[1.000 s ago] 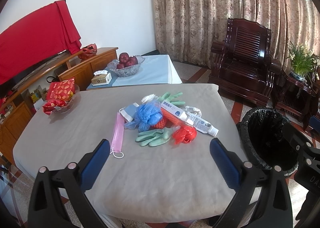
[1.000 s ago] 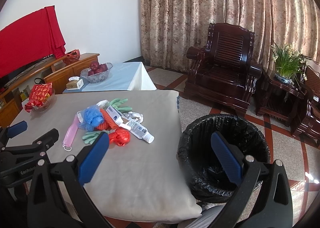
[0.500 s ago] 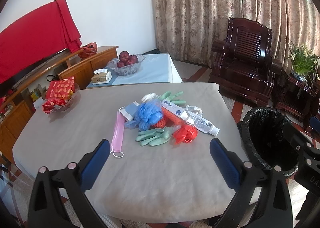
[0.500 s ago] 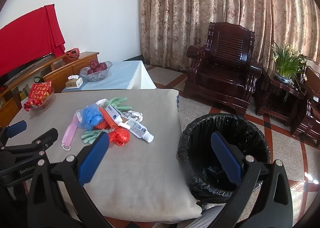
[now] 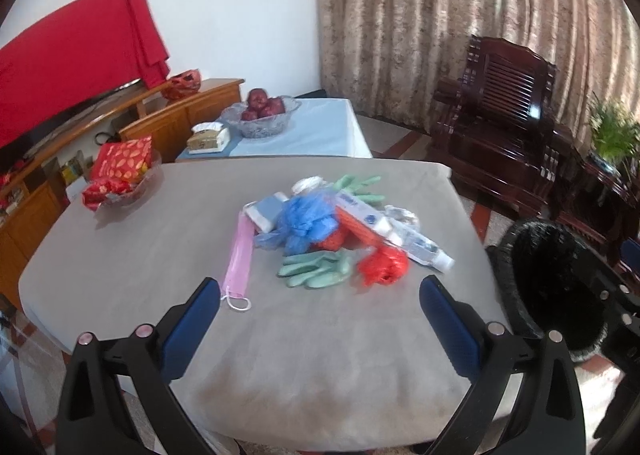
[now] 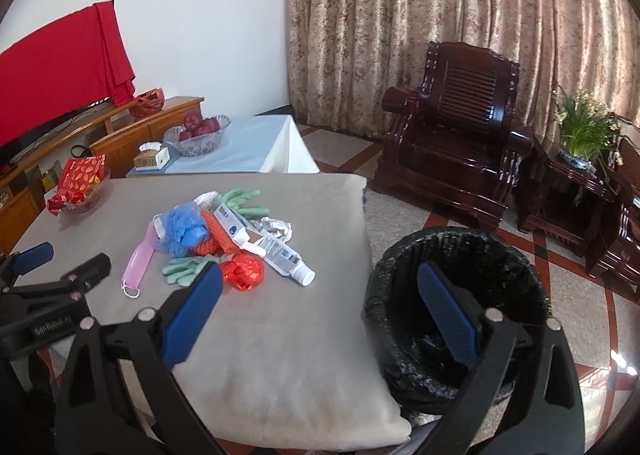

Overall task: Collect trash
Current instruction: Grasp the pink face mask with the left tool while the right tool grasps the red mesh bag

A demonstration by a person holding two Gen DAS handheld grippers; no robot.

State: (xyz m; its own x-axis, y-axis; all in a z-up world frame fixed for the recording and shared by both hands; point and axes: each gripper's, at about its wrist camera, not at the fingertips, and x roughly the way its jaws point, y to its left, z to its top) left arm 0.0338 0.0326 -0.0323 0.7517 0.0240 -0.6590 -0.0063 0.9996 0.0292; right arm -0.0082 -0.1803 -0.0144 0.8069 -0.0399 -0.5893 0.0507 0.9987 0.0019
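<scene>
Trash pile [image 5: 332, 231] lies untouched; left claw [image 5: 320, 307] and right claw [image 6: 318, 287] gape wide, empty.

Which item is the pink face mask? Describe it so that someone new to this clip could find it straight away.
Start at the grey-covered table and find the heap of trash in its middle. The pink face mask lies flat at the heap's left edge, beside the blue plastic cover. It is the only pink piece, a long strip with a white ear loop.
</scene>
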